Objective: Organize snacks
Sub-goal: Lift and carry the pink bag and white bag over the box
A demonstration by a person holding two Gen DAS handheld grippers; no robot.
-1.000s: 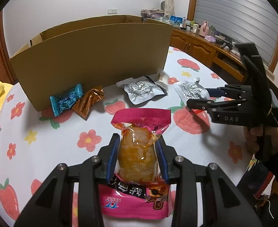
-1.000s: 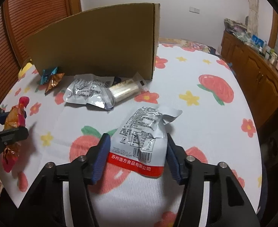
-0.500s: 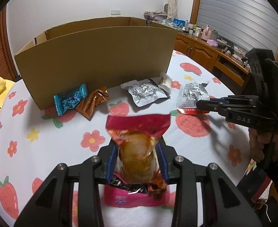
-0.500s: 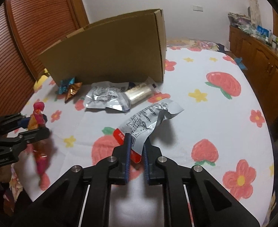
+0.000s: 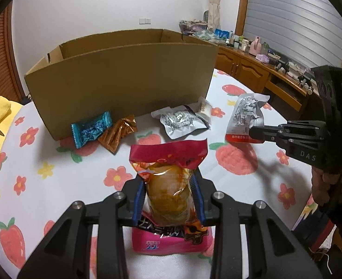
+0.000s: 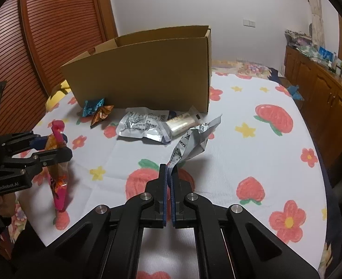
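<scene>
Both packets are lifted clear of the worktop (image 6: 252, 153). The box (image 5: 124, 79) lies ahead of both grippers, open top above jaw height. Left gripper (image 5: 168, 200): jaws clamped across the pink packet (image 5: 168, 186), long axis upright. Right gripper (image 6: 169, 181): jaws pressed together on the silver pouch (image 6: 191, 141) by its lower edge. The left view shows the box's inside wall; the right view shows the pouch edge-on.
</scene>
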